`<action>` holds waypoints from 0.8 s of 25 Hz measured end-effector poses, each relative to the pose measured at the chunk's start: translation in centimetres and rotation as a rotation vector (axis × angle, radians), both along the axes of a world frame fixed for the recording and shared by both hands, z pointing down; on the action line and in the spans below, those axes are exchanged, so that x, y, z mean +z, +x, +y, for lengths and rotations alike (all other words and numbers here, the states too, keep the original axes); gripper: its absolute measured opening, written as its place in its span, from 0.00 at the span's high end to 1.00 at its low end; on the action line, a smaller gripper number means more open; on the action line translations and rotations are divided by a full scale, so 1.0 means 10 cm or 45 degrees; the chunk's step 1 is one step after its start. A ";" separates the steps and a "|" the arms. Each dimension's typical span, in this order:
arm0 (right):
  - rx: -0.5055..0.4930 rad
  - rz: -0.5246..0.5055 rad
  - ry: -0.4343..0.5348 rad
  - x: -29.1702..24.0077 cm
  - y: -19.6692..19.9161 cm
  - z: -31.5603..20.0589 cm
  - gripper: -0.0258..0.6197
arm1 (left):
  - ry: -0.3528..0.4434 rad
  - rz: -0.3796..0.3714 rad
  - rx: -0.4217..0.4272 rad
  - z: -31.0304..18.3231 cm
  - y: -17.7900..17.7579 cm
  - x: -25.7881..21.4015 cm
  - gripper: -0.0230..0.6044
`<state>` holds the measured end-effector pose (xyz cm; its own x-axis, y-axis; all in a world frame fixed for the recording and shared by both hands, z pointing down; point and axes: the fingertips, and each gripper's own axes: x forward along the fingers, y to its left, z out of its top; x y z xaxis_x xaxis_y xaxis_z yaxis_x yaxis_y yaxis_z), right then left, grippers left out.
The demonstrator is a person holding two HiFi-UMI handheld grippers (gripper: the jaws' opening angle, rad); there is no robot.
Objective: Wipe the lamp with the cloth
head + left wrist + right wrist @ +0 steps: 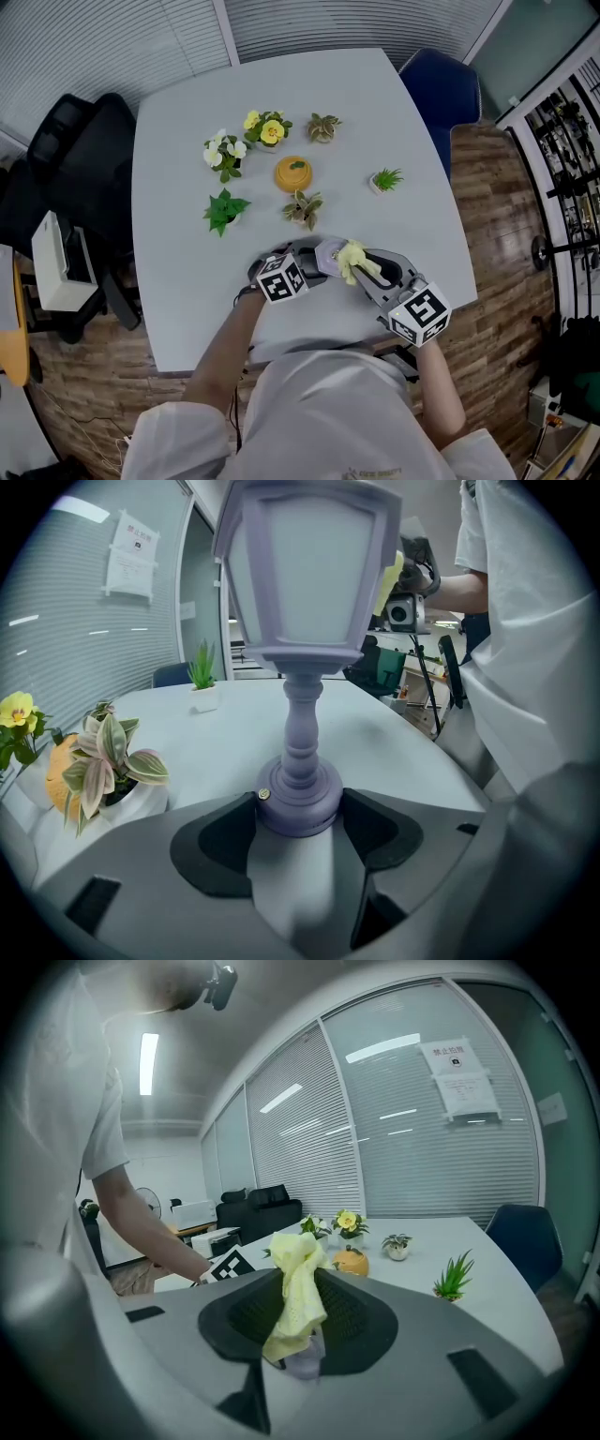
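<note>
A lilac lantern-shaped lamp (305, 574) stands upright on the white table (187, 281), near its front edge. My left gripper (300, 810) is shut on the lamp's round base (300, 797). In the head view the left gripper (302, 269) sits just left of the lamp (330, 255). My right gripper (295, 1312) is shut on a yellow cloth (298, 1293), which hangs down between the jaws over a bit of lilac lamp (305, 1363). The head view shows the cloth (354, 261) lying against the lamp's right side, with the right gripper (373, 270) behind it.
Small potted plants stand beyond the lamp: a pink-green one (305, 208), an orange pot (293, 174), a green leafy one (225, 210), white flowers (223, 153), yellow flowers (267, 129) and a spiky green one (384, 179). A blue chair (448, 89) and black chairs (66, 159) flank the table.
</note>
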<state>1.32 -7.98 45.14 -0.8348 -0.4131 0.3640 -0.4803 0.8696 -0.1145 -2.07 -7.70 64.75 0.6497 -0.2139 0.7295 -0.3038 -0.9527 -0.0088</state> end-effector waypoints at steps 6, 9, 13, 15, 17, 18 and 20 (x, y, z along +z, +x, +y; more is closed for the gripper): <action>0.081 0.003 -0.046 0.05 0.10 -0.12 0.79 | 0.001 -0.001 -0.001 0.00 0.01 -0.01 0.49; 0.097 -0.005 -0.064 0.06 0.11 -0.17 0.79 | 0.000 -0.002 -0.001 0.00 0.00 -0.01 0.49; 0.107 -0.019 -0.073 0.08 0.12 -0.23 0.79 | 0.001 0.000 -0.001 0.00 0.01 -0.02 0.49; 0.117 -0.023 -0.081 0.08 0.12 -0.26 0.79 | 0.001 0.000 -0.001 0.00 0.01 -0.02 0.49; 0.127 -0.029 -0.089 0.10 0.13 -0.30 0.79 | 0.001 0.000 -0.001 0.00 0.01 -0.02 0.49; 0.133 -0.034 -0.095 0.10 0.13 -0.32 0.79 | 0.001 0.000 0.000 0.00 0.01 -0.02 0.49; 0.144 -0.047 -0.108 0.11 0.13 -0.36 0.79 | 0.001 -0.001 -0.001 0.00 0.01 -0.02 0.49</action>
<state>2.62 -11.57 46.29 -0.7982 -0.4743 0.3715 -0.5686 0.7968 -0.2045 -1.99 -7.74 64.60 0.6490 -0.2150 0.7297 -0.3043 -0.9525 -0.0101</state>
